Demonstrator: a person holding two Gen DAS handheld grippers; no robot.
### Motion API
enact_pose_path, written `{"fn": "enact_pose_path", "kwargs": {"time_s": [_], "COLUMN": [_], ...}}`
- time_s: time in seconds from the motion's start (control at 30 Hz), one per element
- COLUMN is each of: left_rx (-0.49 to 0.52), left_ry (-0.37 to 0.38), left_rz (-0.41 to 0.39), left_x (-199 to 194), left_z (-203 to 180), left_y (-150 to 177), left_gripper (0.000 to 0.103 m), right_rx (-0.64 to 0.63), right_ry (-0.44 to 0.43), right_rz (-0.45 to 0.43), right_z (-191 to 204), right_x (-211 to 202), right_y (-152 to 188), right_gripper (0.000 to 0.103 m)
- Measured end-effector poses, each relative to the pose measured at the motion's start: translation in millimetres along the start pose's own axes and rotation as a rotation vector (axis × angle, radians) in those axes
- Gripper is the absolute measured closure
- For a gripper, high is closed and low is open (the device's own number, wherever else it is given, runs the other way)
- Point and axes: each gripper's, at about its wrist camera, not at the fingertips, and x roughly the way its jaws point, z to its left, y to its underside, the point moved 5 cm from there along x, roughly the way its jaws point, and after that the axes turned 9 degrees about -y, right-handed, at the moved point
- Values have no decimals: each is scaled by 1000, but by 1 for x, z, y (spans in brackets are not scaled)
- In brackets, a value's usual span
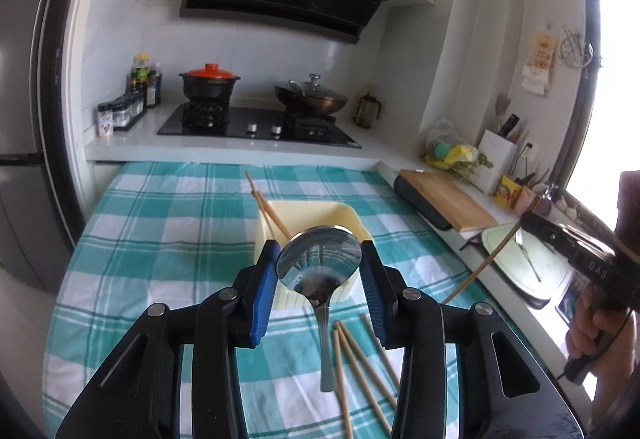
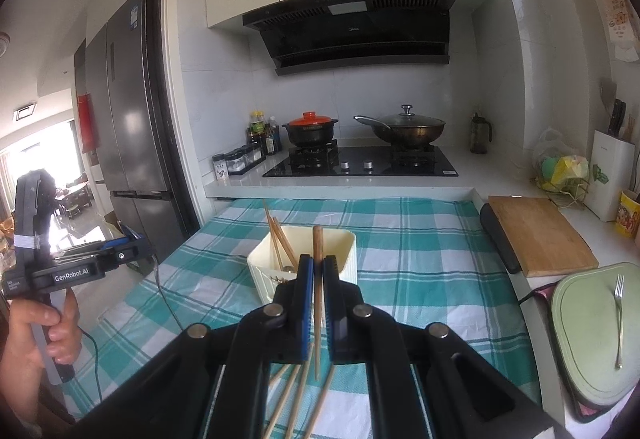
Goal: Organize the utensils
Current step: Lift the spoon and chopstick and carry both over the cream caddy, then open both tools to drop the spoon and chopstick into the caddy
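On the checked tablecloth (image 1: pixel 160 239), near its middle, stands the cream utensil holder (image 2: pixel 340 251) with several chopsticks already leaning in it. The left gripper (image 1: pixel 320 271) holds a steel spoon (image 1: pixel 320 263) bowl-up, its jaws pressed against the sides of the bowl and the handle hanging down above the loose chopsticks (image 1: pixel 360 367) lying toward the cloth's near edge. The right gripper (image 2: pixel 318 279) has its jaws clamped on a single wooden chopstick (image 2: pixel 318 259), held upright just short of the holder. A fork (image 2: pixel 619 319) lies on the green board (image 2: pixel 580 359) off the cloth's right edge. Judgement: for the deposit in hand, carry the chopstick over the holder's rim, keep it vertical, lower its tip inside before parting the jaws, and avoid knocking the leaning chopsticks.
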Motion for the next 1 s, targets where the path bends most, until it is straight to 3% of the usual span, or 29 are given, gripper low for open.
{"fn": "enact_pose_path", "kwargs": {"time_s": [0.3,0.53,0.7,0.87,1.0], "left_rx": [-24,-30,-20,-11,5], "left_ry": [-22,-65,-87,-98,-111], "left_rz": [-117,-122,-52,63,136], "left_x": [13,66,118,171,203], "left_z": [10,11,9,10,9], "left_y": [-81,-102,-91,-70,-54], "left_gripper": [63,63,63,63,63], "right_rx": [-49,-98,-93,-60,-25], "right_ry": [-3,0,-10,-22,-24], "right_rz": [-84,-95,18,229,320], "right_z": [4,4,-10,-29,-43], "right_x": [26,81,139,199,232], "right_y": [-74,-107,-98,-66,-44], "right_gripper": [98,98,98,98,97]}}
